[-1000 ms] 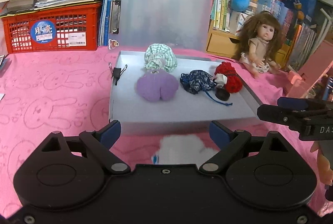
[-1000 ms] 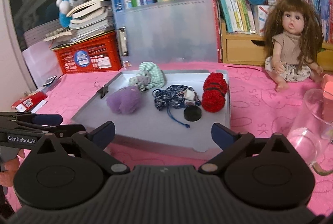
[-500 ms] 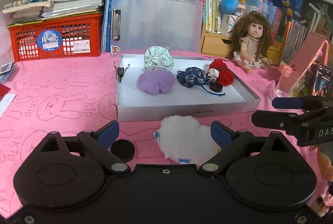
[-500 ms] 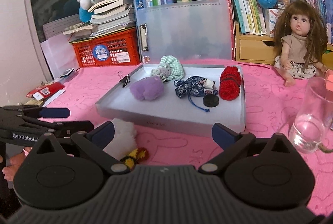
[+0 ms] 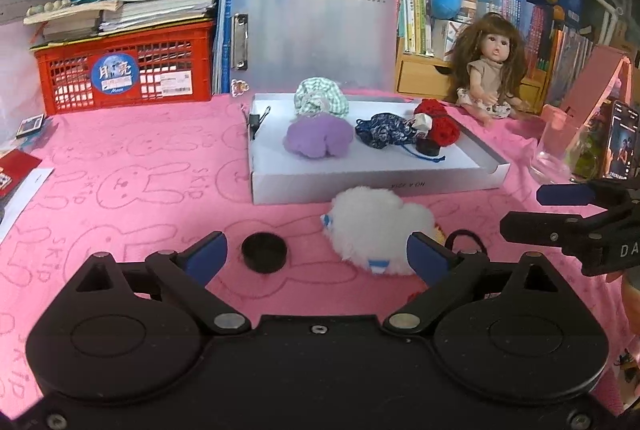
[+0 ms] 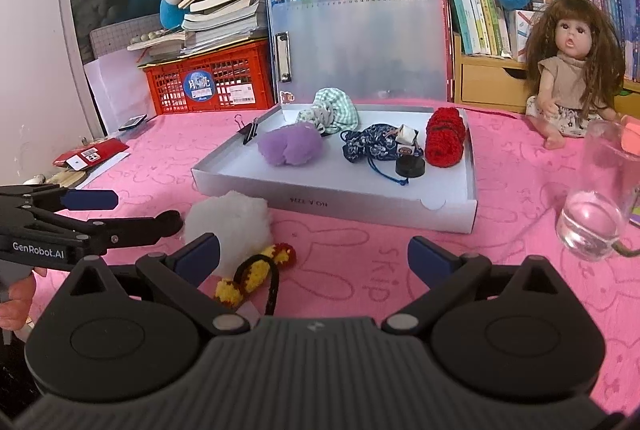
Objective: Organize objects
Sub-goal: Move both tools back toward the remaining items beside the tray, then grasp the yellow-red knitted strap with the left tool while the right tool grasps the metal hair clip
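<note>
A shallow white tray [image 5: 372, 186] sits on the pink bench [image 5: 132, 158] with most of the small things already in it: a purple pompom [image 5: 318, 139] toward the left, a green checked scrunchie [image 5: 320, 101] right behind it, a dark blue patterned pouch [image 5: 382, 130] in the middle with its cord trailing forward, a small black disc [image 5: 427, 147] by the pouch, and a red knitted bundle [image 5: 438, 126] on the right. A black binder clip [image 5: 255, 120] grips the tray's left wall. In front of the tray, loose on the bench, lie a white fluffy ball [image 5: 376, 226], a second black disc [image 5: 264, 252] to its left, and, just beside the ball, a yellow and red yarn piece [image 6: 256, 270] with a black loop. The left gripper [image 5: 318, 252] hovers low over the ball and disc, its blue-tipped fingers spread wide and holding nothing. The right gripper [image 6: 314, 254] hangs beside it to the right, its fingers equally wide and empty. To the right of the tray stands a clear glass [image 6: 596, 198]; a long-haired doll [image 6: 570, 70] sits behind it, and a red crate [image 5: 128, 70] stacked with books stands at the far left.
</note>
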The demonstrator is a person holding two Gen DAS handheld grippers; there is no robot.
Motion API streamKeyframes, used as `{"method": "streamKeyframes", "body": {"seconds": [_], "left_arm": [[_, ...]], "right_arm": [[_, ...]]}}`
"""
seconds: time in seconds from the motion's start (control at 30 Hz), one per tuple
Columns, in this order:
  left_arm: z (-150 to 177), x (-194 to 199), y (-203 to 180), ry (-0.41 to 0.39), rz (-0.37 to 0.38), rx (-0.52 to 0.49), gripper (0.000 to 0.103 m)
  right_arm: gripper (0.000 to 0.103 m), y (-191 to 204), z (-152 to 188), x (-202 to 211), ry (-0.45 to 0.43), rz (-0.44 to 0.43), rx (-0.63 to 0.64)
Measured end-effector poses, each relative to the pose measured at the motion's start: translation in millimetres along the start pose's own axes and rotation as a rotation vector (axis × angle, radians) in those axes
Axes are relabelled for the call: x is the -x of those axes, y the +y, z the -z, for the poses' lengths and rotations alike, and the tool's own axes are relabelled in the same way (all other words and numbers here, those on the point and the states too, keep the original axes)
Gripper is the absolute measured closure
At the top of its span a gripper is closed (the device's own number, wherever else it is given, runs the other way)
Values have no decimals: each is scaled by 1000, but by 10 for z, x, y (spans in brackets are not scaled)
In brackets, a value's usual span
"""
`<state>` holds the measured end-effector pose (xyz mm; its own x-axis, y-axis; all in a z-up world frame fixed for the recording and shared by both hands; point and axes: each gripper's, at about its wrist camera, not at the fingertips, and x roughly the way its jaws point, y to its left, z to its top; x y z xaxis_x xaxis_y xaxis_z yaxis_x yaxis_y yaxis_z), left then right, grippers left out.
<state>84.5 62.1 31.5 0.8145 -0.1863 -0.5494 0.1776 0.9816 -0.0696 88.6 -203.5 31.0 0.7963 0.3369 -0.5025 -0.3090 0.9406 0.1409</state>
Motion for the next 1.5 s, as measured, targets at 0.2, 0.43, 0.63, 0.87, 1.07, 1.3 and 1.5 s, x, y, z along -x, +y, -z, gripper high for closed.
{"method": "streamKeyframes", "body": {"seconds": [0.2, 0.43, 0.63, 0.87, 1.07, 1.3, 1.5], "left_arm": [[105, 9, 81, 11, -21, 6, 6], [202, 13, 138, 29, -11, 31, 6], [269, 21, 103, 38, 1, 25, 6], [273, 25, 102, 40, 24, 45, 6], [230, 69, 78, 37, 109, 71, 11], [206, 92, 10, 38, 170, 62, 31], [210, 90, -69, 40, 216, 33, 38]], "right_arm": [[0, 62, 79, -2, 9, 0, 16], [0, 187, 160, 3, 16, -8, 55], [0, 266, 264, 13, 35, -22, 90], [0, 381, 349, 63, 37, -53, 167], [5, 522, 419, 96, 42, -96, 244], [20, 652, 479, 76, 61, -117, 301], [24, 673, 484, 50, 65, -119, 304]]}}
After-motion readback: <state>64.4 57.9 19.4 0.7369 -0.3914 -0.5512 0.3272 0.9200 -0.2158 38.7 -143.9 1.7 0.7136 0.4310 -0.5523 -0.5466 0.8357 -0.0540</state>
